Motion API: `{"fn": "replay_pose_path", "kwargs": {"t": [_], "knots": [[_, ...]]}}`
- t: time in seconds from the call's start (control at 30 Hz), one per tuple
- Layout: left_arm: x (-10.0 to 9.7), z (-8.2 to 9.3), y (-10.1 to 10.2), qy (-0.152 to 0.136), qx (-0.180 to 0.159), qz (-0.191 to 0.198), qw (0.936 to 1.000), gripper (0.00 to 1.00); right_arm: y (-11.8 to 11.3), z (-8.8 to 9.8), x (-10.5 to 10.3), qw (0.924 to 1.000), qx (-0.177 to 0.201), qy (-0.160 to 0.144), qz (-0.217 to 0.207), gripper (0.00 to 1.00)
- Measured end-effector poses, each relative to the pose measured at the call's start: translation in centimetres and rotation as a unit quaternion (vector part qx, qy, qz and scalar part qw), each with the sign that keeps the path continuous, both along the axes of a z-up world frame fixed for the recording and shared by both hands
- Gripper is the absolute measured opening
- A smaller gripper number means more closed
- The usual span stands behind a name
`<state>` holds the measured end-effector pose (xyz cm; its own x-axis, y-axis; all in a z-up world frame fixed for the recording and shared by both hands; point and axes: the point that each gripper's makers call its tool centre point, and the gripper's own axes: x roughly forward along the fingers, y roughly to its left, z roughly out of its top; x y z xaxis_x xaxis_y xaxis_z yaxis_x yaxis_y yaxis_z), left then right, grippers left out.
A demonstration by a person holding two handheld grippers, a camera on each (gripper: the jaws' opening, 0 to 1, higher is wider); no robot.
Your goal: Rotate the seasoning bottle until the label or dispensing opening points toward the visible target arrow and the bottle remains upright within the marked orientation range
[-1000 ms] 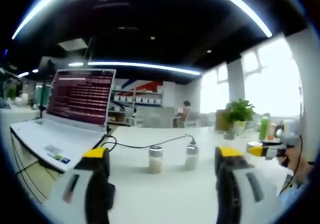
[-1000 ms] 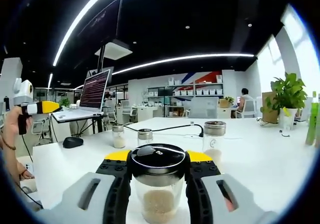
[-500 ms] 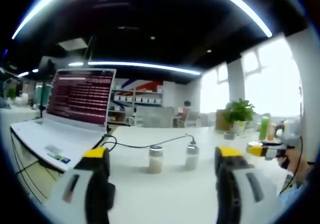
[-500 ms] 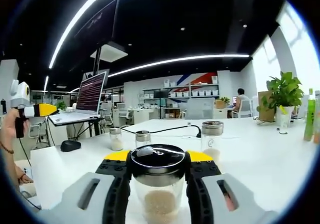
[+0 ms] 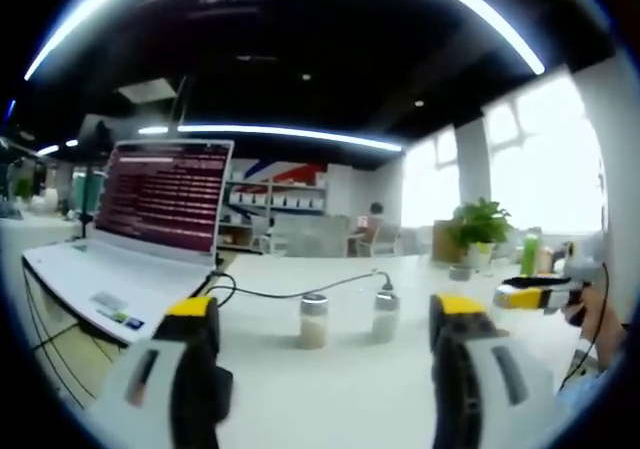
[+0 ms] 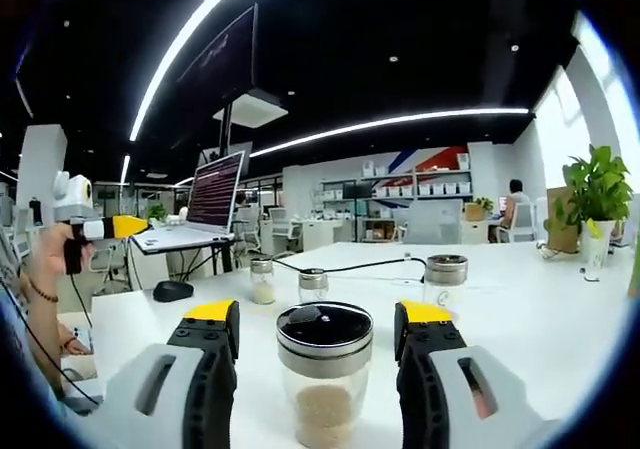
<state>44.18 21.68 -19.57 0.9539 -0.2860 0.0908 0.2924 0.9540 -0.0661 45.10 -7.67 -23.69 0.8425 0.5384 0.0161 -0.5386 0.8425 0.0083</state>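
A glass seasoning bottle [image 6: 323,389] with a black lid and pale grains stands upright on the white table [image 6: 540,339], close in the right gripper view. My right gripper [image 6: 320,319] is open, one yellow-tipped jaw on each side of the bottle with a gap to the glass. That gripper also appears at the right edge of the left gripper view, as a yellow-tipped right gripper [image 5: 535,296] in a hand. My left gripper [image 5: 325,314] is open over the table with nothing between its jaws. It is seen far left as the left gripper [image 6: 100,229], held by a hand.
Two small shakers [image 5: 313,319] [image 5: 384,315] stand mid-table, and a third jar [image 6: 445,280] stands behind and to the right. An open laptop [image 5: 150,224], a black cable [image 5: 270,291], a mouse [image 6: 172,290] and a potted plant [image 6: 598,194] also sit on the table.
My right gripper has opened and let go of the black-lidded bottle, which stays upright on the table. The right view has shifted slightly. The left gripper has held still.
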Motion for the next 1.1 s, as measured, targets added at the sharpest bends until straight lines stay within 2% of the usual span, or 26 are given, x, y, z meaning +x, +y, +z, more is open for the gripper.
{"fn": "replay_pose_path", "kwargs": {"t": [0.1, 0.3, 0.6, 0.87, 1.0, 1.1], "knots": [[0.0, 0.1, 0.0, -0.001, 0.000, -0.001, 1.0000, 0.92, -0.4, 0.4, -0.1, 0.9997, -0.005, -0.005, 0.023, 0.64], [0.1, 0.0, 0.0, 0.001, 0.000, 0.001, 1.0000, 0.92, -0.8, 0.6, -0.3, 0.9963, 0.007, 0.010, 0.085, 0.66], [0.2, 0.0, -0.6, 0.002, 0.004, -0.006, 1.0000, 0.91, -0.6, -0.3, -0.5, 0.9871, -0.009, 0.027, 0.158, 0.68], [0.1, 0.1, -0.5, 0.002, 0.004, -0.003, 1.0000, 0.91, -0.7, -1.3, 0.1, 0.9842, 0.006, 0.048, 0.170, 0.66], [0.0, 0.2, -0.6, 0.001, 0.005, -0.004, 1.0000, 0.91, -0.6, -1.0, 0.0, 0.9828, 0.017, 0.044, 0.179, 0.65], [0.1, 0.1, -0.5, 0.002, 0.004, -0.003, 1.0000, 0.91, -0.2, -1.0, -0.1, 0.9811, 0.007, 0.037, 0.190, 0.65]]}}
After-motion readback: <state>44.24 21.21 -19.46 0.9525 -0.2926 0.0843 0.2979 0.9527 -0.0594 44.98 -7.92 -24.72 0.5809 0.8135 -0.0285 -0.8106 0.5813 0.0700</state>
